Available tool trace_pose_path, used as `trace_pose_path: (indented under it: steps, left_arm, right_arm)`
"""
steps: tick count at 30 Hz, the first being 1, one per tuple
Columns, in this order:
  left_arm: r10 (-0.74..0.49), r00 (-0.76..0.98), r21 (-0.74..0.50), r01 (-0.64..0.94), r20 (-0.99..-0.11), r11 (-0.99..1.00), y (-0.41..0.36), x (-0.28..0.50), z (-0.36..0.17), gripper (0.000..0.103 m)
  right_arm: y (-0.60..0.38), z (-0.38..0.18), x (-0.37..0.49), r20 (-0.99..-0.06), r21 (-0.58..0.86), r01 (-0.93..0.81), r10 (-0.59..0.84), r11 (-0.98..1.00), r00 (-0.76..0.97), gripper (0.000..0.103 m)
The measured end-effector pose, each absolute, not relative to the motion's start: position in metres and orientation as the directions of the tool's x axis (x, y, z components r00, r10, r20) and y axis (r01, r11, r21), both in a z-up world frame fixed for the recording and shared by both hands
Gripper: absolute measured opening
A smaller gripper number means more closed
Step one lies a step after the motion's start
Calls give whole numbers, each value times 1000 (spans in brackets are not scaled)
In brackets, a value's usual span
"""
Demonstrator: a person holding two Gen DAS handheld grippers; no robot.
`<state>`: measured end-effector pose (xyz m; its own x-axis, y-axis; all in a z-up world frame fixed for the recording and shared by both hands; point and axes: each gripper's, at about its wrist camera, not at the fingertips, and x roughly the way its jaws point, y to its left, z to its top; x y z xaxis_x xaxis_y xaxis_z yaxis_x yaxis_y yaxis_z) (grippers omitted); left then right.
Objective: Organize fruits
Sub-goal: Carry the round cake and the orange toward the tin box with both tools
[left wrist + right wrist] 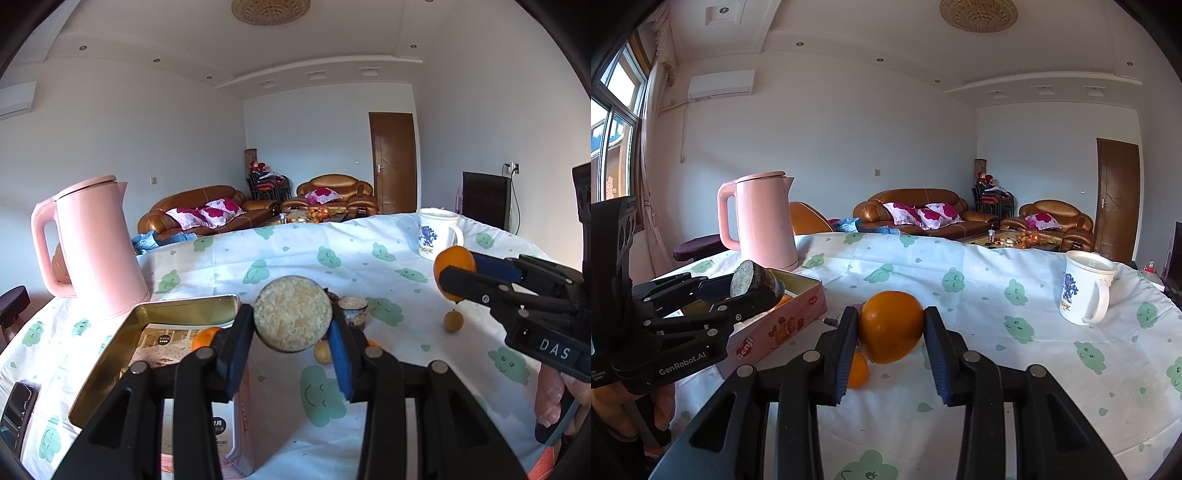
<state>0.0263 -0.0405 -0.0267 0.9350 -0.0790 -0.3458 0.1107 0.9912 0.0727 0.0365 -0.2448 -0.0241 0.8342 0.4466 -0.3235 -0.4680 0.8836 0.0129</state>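
Note:
My left gripper (292, 325) is shut on a cut piece of sugarcane (292, 318), its pale round end facing the camera, held above the table by the open tin box (110, 354). It also shows in the right wrist view (753, 288). My right gripper (891, 328) is shut on a large orange (891, 325), held above the table; it shows in the left wrist view (453, 273) too. A small orange (857, 369) lies on the cloth below it. An orange (205, 338) sits in the tin. Small brown longans (453, 320) (323, 352) lie on the cloth.
A pink kettle (92, 247) stands behind the tin at the left. A white mug (436, 232) stands at the far right. Another sugarcane piece (354, 312) lies mid-table. A phone (16, 410) lies at the left edge. The table has a cloud-print cloth (997, 295).

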Motion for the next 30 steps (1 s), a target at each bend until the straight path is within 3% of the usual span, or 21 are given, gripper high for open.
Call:
trace_pose_path:
  steps: [30]
  left_arm:
    - [-62, 961, 80, 86, -270, 993, -38, 10, -22, 41]
  right_arm:
    - [-249, -18, 20, -240, -24, -425, 408, 905, 881, 38]
